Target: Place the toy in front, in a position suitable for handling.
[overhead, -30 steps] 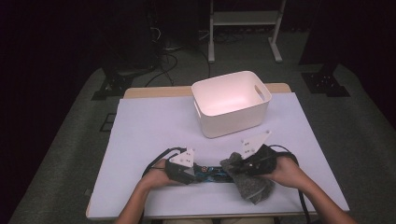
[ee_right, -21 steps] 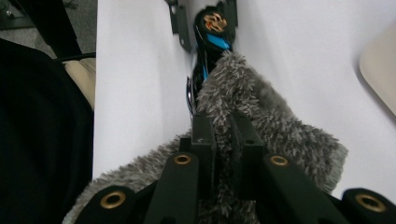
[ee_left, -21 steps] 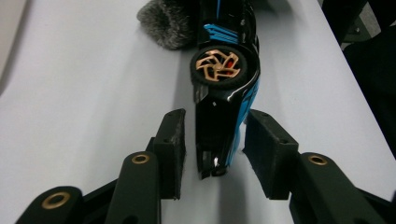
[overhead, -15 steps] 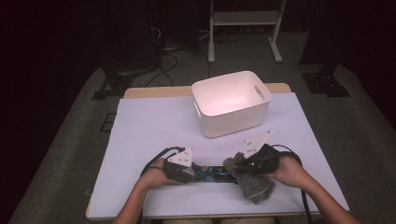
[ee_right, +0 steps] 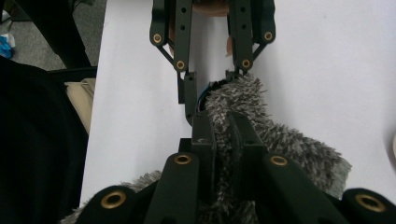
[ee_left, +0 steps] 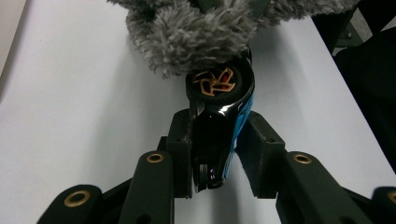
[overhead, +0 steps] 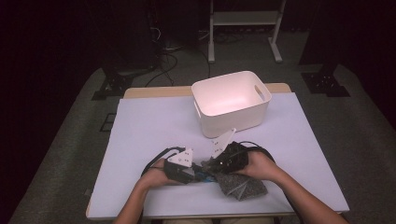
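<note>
A black and blue toy car (ee_left: 219, 107) with a gold wheel is pinched between the jaws of my left gripper (ee_left: 217, 140), near the table's front edge (overhead: 184, 171). A grey fluffy cloth (ee_left: 196, 32) presses against the car's far end. My right gripper (ee_right: 222, 135) is shut on that cloth (ee_right: 285, 140), and the rest of the cloth (overhead: 243, 187) lies on the table under the right hand. The two grippers face each other nose to nose, the right gripper (overhead: 223, 163) just right of the left one (ee_right: 212, 70).
A white bin (overhead: 231, 100) with handle slots stands at the back of the white table top (overhead: 149, 126), close behind the right gripper. Cables loop from both grippers. The front table edge runs just below the hands.
My right gripper has shifted left with the cloth, closing on the car in the left gripper. The left gripper has stayed in place.
</note>
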`<action>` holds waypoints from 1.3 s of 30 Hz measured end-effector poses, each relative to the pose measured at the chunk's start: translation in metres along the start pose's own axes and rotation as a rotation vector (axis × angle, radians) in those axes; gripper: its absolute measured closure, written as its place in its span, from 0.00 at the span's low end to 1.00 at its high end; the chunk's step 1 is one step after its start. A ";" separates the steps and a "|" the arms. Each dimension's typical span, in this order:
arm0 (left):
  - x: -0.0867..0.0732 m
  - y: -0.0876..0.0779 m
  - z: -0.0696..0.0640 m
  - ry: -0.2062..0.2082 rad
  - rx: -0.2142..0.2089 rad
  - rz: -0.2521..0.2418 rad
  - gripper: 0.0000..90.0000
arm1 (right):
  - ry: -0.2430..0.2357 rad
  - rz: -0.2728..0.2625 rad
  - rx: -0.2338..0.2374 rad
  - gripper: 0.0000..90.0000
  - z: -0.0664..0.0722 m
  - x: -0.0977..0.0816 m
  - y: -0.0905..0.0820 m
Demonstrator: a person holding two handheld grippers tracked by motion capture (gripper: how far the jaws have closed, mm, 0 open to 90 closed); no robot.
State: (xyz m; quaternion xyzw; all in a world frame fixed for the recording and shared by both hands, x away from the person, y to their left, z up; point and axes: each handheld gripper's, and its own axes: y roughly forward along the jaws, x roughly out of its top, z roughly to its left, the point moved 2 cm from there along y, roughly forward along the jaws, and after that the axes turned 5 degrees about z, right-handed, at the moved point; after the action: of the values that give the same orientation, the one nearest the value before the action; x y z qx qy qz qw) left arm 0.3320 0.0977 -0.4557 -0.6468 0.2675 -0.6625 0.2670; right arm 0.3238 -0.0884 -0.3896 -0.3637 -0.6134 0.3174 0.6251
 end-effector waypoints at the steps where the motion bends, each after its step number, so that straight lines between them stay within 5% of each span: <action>1: -0.001 -0.001 0.000 -0.006 0.004 0.003 0.73 | 0.001 0.003 -0.001 0.90 0.000 0.000 0.000; 7: -0.004 -0.009 0.002 -0.015 0.003 -0.027 0.77 | 0.032 0.034 -0.018 0.90 -0.002 -0.016 -0.013; 12: -0.004 -0.007 0.002 -0.006 -0.003 -0.031 0.78 | 0.031 -0.015 0.012 0.90 0.000 -0.003 -0.017; 21: -0.004 -0.007 0.002 -0.009 -0.007 -0.040 0.78 | -0.010 0.031 0.071 0.90 -0.002 0.031 0.019; 33: -0.004 -0.006 0.002 -0.016 -0.003 -0.039 0.78 | 0.036 0.051 0.014 0.90 -0.006 -0.002 -0.005; 39: -0.003 -0.005 0.001 -0.006 -0.007 -0.031 0.77 | 0.007 0.043 0.024 0.90 -0.003 0.014 0.003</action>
State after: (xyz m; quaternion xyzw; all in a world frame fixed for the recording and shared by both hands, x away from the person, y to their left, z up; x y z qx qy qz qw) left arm 0.3332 0.1032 -0.4539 -0.6539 0.2589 -0.6635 0.2551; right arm 0.3274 -0.0751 -0.3842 -0.3704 -0.5994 0.3366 0.6247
